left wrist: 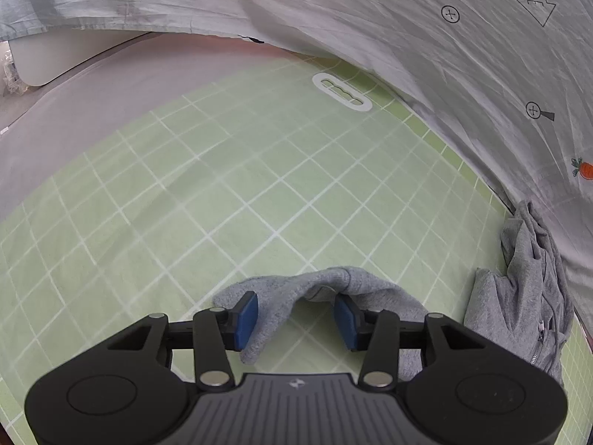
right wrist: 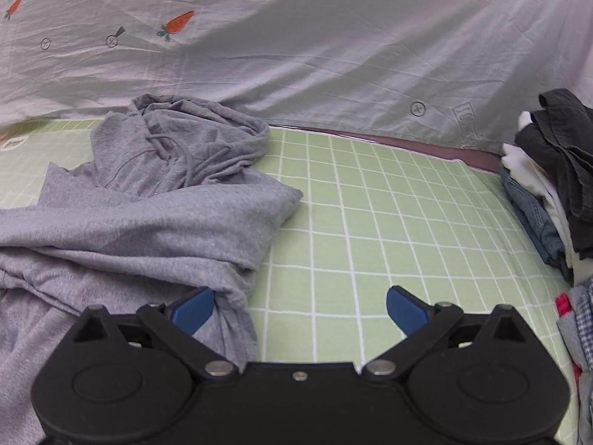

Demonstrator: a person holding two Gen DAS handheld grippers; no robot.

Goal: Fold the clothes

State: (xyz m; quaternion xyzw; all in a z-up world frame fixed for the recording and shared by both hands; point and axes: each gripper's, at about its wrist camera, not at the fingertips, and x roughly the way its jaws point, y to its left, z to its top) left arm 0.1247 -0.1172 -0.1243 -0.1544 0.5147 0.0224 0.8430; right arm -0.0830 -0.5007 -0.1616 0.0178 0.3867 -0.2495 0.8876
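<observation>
Green bedding with a white grid (left wrist: pixel 229 170) covers the whole work surface, and behind it lies a pale grey quilt (right wrist: pixel 333 48) printed with small carrots, arrows and round marks. At the far left of the left wrist view the green cloth ends and a plain mauve sheet (left wrist: pixel 92 85) continues to a white edge. One white oval label (left wrist: pixel 341 92) is printed on the green cloth. A grey hoodie (right wrist: pixel 155 204) lies crumpled on the grid, its hood and drawstrings toward the quilt, its zipper visible in the left wrist view. The left gripper (left wrist: pixel 294 319) has its jaws open to a middle width, and one sleeve end of the hoodie passes between the blue pads (left wrist: pixel 246 319); the pads are not pressed on it. The right gripper (right wrist: pixel 300 309) stands wide open at the edge of the hoodie, its left pad touching a fold of the grey cloth, bare grid between the fingers. A stack of folded clothes (right wrist: pixel 556 185), dark, white and denim, sits at the right side.
</observation>
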